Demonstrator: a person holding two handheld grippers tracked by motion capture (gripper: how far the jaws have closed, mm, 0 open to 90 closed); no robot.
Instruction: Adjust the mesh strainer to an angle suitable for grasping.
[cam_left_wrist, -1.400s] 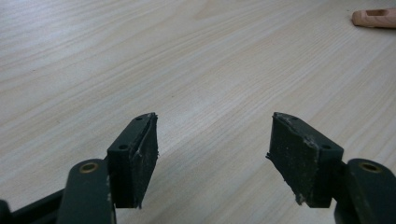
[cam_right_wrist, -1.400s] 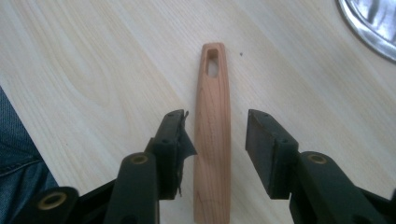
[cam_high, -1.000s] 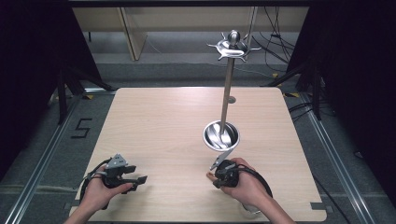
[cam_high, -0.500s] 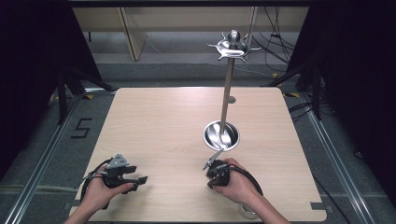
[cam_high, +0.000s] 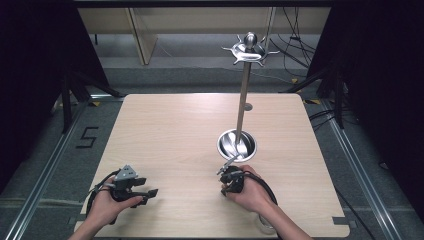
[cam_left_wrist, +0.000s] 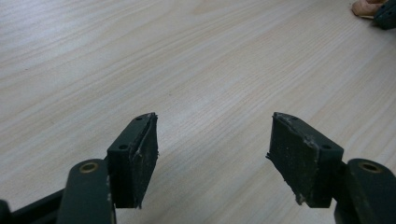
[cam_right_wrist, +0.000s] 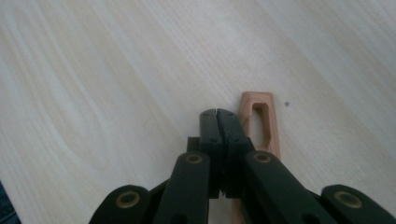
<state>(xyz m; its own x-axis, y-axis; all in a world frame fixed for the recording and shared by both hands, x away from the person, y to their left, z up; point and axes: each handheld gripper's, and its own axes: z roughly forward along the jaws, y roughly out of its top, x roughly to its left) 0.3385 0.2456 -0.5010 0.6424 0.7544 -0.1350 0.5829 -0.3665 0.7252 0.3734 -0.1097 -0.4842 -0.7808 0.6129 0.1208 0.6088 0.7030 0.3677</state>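
My right tongs (cam_right_wrist: 218, 114) pressed together, empty, low over the counter (cam_high: 175, 130), wooden handle (cam_right_wrist: 259, 122) lying just beside them, my left tongs (cam_left_wrist: 212, 140) spread apart over bare wood

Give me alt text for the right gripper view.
The right tool has its black jaws shut together, low over a pale wooden table. A slim wooden handle with a slot at its end runs along the jaws' right side; whether it is gripped cannot be told.
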